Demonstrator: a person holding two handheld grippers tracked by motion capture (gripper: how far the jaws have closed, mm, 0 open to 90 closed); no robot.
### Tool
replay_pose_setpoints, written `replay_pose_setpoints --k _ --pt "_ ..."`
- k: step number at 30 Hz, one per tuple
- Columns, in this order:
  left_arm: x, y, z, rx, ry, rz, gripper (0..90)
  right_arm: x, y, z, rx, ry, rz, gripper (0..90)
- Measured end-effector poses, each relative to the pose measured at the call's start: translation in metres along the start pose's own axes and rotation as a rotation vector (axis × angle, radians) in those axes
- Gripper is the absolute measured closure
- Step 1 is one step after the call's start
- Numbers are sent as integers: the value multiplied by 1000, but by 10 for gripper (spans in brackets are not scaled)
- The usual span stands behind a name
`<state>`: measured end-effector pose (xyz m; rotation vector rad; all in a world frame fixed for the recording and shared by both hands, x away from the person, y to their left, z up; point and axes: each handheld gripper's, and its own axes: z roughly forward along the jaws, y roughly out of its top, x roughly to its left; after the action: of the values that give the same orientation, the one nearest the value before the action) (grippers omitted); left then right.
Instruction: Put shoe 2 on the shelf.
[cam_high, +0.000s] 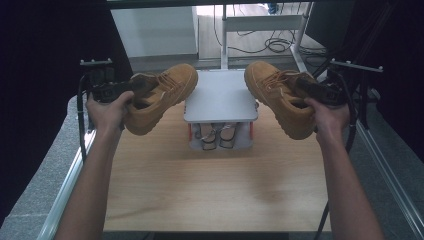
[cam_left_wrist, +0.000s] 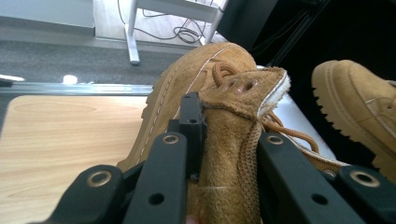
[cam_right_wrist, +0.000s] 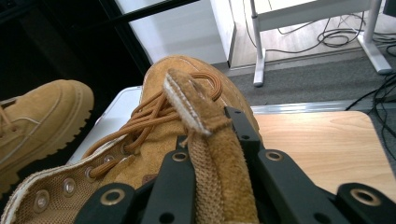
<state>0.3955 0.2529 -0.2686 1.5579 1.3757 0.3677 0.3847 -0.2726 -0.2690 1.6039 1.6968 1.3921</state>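
Two tan boots were held aloft over the surface's (cam_high: 210, 190) far edge | left tool (cam_high: 131, 86) clamped on left boot's (cam_high: 162, 95) heel tab, over far-left corner | right tool (cam_high: 306, 85) clamped on right boot's (cam_high: 277, 97) heel tab, over far-right corner | grey stand (cam_high: 220, 102) between them
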Motion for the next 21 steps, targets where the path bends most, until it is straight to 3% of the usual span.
replay_pose_setpoints --k 7,15,21 --pt "-15 8 24 16 -14 -12 786 14 8 22 7 8 22 822" --pt "-27 18 38 23 -25 -27 785 22 15 39 18 -8 41 822" --pt "-38 27 61 40 -30 -43 785 34 21 65 38 -22 47 822"
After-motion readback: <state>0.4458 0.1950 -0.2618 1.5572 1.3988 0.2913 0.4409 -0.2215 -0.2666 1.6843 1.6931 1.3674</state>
